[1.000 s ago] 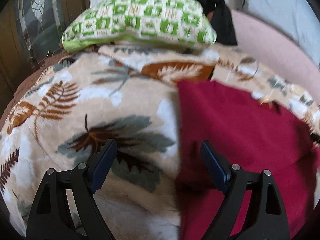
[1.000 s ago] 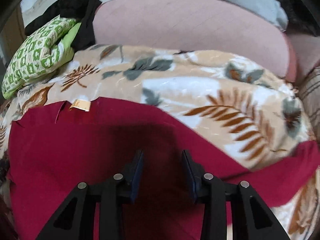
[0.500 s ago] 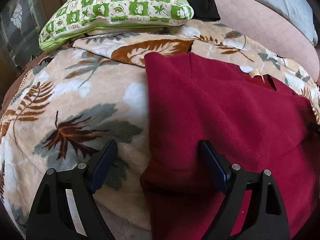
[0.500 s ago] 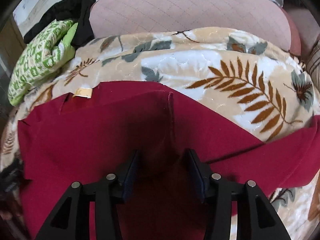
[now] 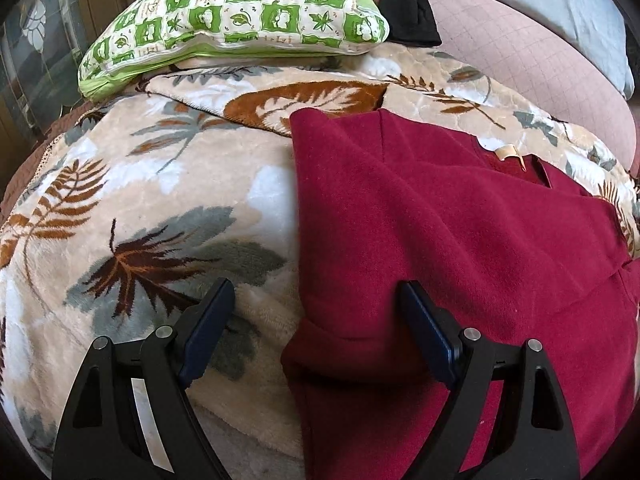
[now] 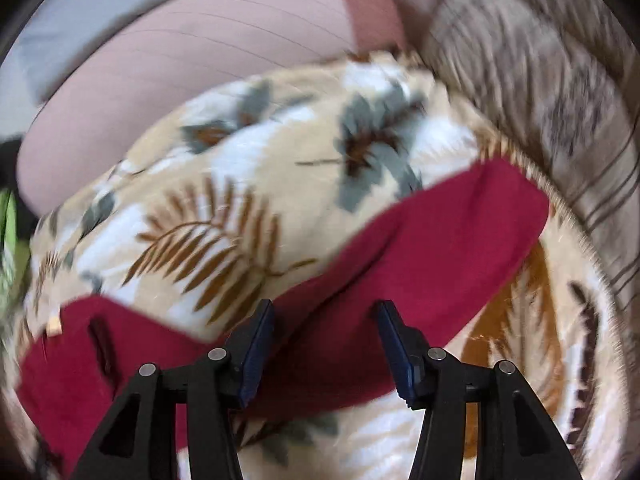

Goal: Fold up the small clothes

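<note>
Leaf-print blanket [image 5: 152, 184] covers the bed, bearing one dark red garment [image 5: 460, 240] and one green checked pillow [image 5: 240, 12] behind. Both grippers tilt steeply down: left gripper [image 5: 316, 312] spread wide astride the garment's folded edge, right gripper [image 6: 326, 336] with jaws just widening, unclenched over one outstretched sleeve [image 6: 432, 240].

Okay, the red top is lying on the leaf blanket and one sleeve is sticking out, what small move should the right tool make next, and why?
Probably lower the right tool onto the sleeve and close on it. Its jaws have just been opening, stand apart and grip nothing, while that sleeve lies spread over the blanket, away from the red top. Blur makes the exact spot uncertain.
</note>
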Demonstrator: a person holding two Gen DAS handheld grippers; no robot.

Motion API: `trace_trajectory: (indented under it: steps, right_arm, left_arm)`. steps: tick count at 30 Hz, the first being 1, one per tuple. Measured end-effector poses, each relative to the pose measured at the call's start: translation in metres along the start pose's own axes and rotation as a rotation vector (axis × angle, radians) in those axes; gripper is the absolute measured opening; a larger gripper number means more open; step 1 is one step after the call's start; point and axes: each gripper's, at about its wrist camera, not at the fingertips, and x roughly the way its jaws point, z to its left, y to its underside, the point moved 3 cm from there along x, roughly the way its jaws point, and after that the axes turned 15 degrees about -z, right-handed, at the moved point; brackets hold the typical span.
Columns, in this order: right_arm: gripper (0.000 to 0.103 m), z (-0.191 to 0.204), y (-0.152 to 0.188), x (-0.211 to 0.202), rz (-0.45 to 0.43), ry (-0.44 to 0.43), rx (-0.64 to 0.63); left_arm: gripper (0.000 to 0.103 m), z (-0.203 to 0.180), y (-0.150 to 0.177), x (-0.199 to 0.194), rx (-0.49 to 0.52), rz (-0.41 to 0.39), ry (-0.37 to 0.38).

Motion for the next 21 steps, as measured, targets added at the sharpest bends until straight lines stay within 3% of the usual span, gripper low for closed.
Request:
trace_trajectory:
  steps: [4,5,6,9,14,17,19,20,21]
  right_arm:
    - [0.051,-0.017,-0.011,0.021,-0.013,-0.032,0.144]
    - [0.042,-0.017,-0.016,0.02,-0.034,-0.037,0.146]
    - [0.019,-0.017,-0.021,0.017,-0.043,-0.035,0.135]
    - [0.011,-0.007,-0.042,-0.016,-0.142,-0.174,0.112]
    - [0.011,-0.01,-0.04,-0.097,-0.265,-0.285,0.016]
    - [0.011,-0.045,-0.002,-0.106,-0.201,-0.208,-0.025]
    - [0.012,-0.081,0.023,-0.096,-0.122,-0.171,0.033]
    - [0.02,-0.095,0.033,-0.093,-0.091,-0.144,0.059]
    - [0.038,-0.111,0.041,-0.092,-0.083,-0.085,0.075]
  left_arm:
    - [0.086,0.0,0.0,0.002,0.0,0.002,0.0]
    - [0.086,0.0,0.0,0.002,-0.004,0.003,0.002]
    - [0.086,0.001,0.0,0.002,-0.007,0.004,0.003]
    - [0.086,0.001,0.0,0.003,-0.014,0.005,0.007]
    - [0.086,0.002,0.0,0.003,-0.012,0.005,0.004]
    - [0.086,0.001,0.001,0.002,-0.013,0.003,0.0]
    - [0.086,0.001,0.002,0.001,-0.012,0.002,-0.001]
    - [0.086,0.001,0.002,0.0,-0.011,0.001,-0.002]
    - [0.086,0.001,0.002,0.0,-0.012,0.001,-0.002]
